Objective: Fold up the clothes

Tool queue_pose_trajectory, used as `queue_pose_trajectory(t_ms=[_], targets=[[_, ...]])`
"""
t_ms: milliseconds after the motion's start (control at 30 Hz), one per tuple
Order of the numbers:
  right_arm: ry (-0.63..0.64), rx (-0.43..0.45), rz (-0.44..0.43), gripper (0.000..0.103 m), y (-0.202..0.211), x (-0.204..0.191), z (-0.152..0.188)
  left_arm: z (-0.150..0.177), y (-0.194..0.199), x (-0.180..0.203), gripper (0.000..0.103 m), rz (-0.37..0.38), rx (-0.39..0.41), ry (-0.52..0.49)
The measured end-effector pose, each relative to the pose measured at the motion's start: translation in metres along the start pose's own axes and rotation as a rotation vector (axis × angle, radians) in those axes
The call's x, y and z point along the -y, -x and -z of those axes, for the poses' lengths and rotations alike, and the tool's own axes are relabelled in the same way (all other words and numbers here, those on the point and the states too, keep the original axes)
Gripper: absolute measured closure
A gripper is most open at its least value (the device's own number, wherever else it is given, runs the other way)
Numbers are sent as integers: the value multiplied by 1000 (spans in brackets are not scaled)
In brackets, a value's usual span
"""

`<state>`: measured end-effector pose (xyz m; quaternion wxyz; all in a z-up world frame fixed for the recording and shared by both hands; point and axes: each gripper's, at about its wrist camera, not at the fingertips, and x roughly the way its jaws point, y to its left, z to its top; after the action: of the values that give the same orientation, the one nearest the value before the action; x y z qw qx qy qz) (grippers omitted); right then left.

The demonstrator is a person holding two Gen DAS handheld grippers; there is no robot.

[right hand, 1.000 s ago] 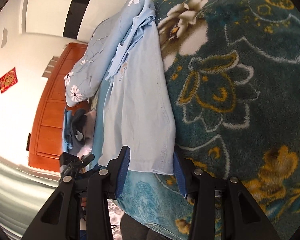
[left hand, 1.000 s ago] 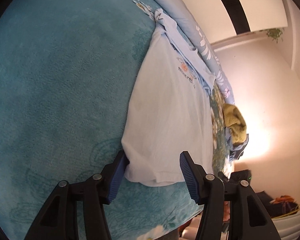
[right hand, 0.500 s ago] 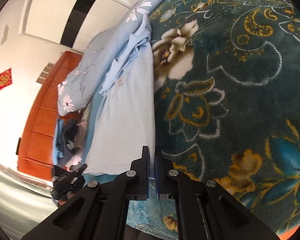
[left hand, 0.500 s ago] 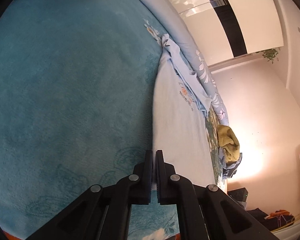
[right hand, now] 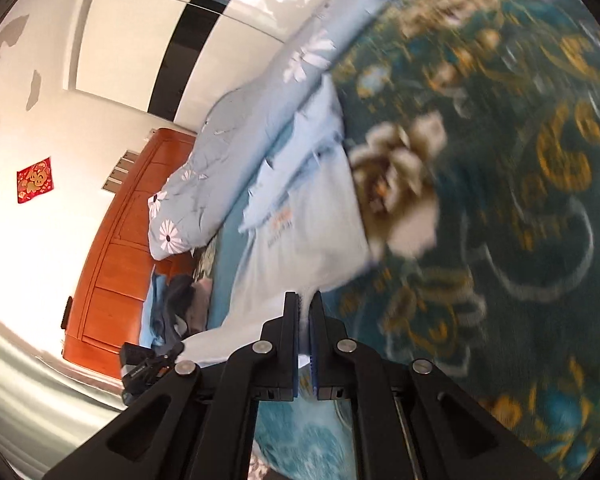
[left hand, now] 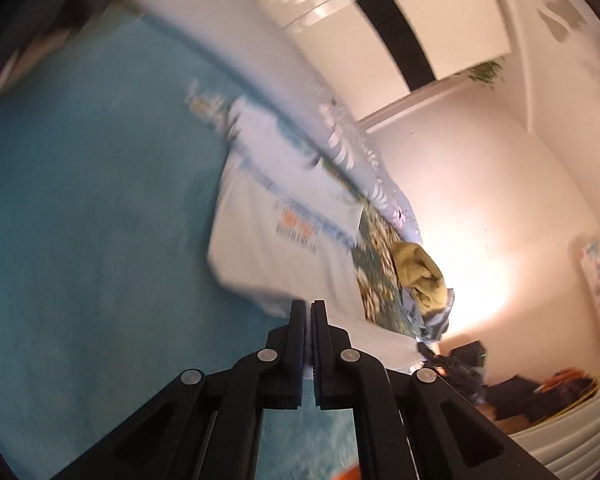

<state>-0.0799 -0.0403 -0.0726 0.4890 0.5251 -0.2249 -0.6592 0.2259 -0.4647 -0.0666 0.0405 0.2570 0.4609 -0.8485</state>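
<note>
A pale blue T-shirt (left hand: 284, 248) with an orange chest print lies on the teal blanket (left hand: 92, 216). My left gripper (left hand: 308, 308) is shut on the shirt's bottom hem at one corner and holds it lifted off the blanket. My right gripper (right hand: 305, 300) is shut on the other hem corner of the same shirt (right hand: 308, 236), also lifted. The hem hangs between the two grippers and bends up over the shirt's lower body. The collar end stays flat near the quilt. Both views are blurred by motion.
A light blue flowered quilt (right hand: 236, 144) lies bunched along the far side of the bed. An olive garment (left hand: 420, 276) sits on a pile at one end, dark clothes (right hand: 180, 300) at the other. A wooden headboard (right hand: 116, 248) stands behind. The patterned blanket (right hand: 500, 200) stretches right.
Both grippers closed on the shirt's bottom hem about half a second ago. Since then they have lifted it and carried it toward the collar, so the lower part curls up.
</note>
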Motion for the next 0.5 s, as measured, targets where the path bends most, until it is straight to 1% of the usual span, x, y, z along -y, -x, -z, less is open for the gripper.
queue_pose_trajectory(t_ms=[100,167,200,300,400,500], targets=[[51,33,13,99,-13,-26,-39,-44,-13,12,100,-32,48,-81],[63,60,28,99,-25,-38,-66,-76,-28,13,100,-38,58,-92],[56,71,35,99,-30,-40,-81,-94,-38,14,100,-58,67,-102],[27,70,78,99,-60,-40,-126,-143,-76,12,100,-190,87,-144],[5,63,169,99,-100,-36,-168,-182,-122,-2,100,-268,63,-117],[-6,57,263,99,-138,-27,-203,-211,-161,-25,100,-312,48,-73]])
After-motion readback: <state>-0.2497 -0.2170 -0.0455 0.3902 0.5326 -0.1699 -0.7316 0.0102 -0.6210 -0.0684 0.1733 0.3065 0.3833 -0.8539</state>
